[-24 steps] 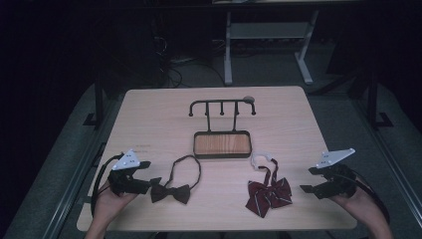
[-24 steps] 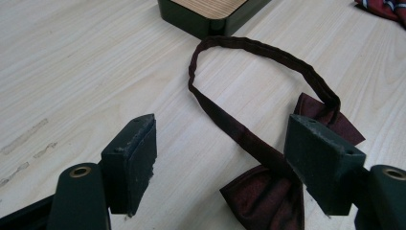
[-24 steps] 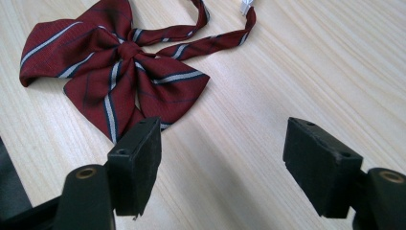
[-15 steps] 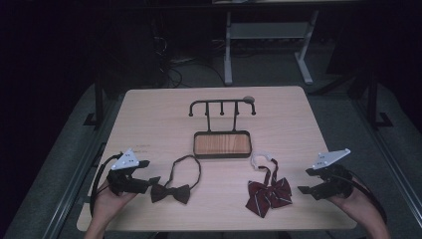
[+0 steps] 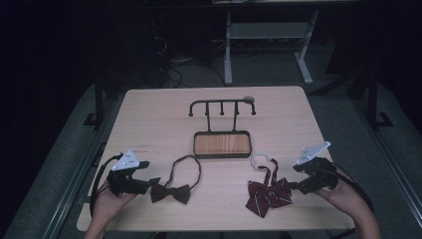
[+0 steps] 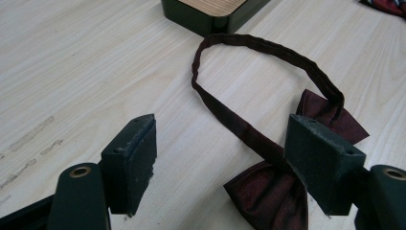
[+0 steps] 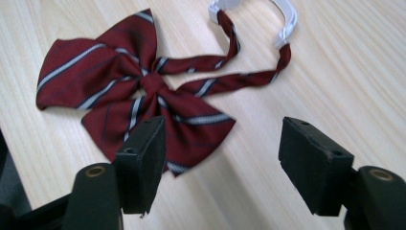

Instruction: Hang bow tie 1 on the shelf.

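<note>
Dark maroon satin bow tie (image 5: 170, 192) with its loop strap lies near the table's (image 5: 149, 119) left front, just right of the left gripper (image 5: 147, 186), whose jaws stand wide, holding nothing. Striped red ribbon bow (image 5: 268, 194) lies right of it, beside the equally wide, empty right gripper (image 5: 293, 188).

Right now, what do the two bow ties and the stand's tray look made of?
Dark bow tie: woven fabric with a slight satin sheen, probably polyester or silk; its neck loop shows a stitched seam.
Striped bow tie: matte maroon cloth with pale woven stripes; its neck strap looks like white plastic.
Tray: wood-grain base, possibly laminate, inside a dark rim, metal or plastic, hard to tell.
</note>
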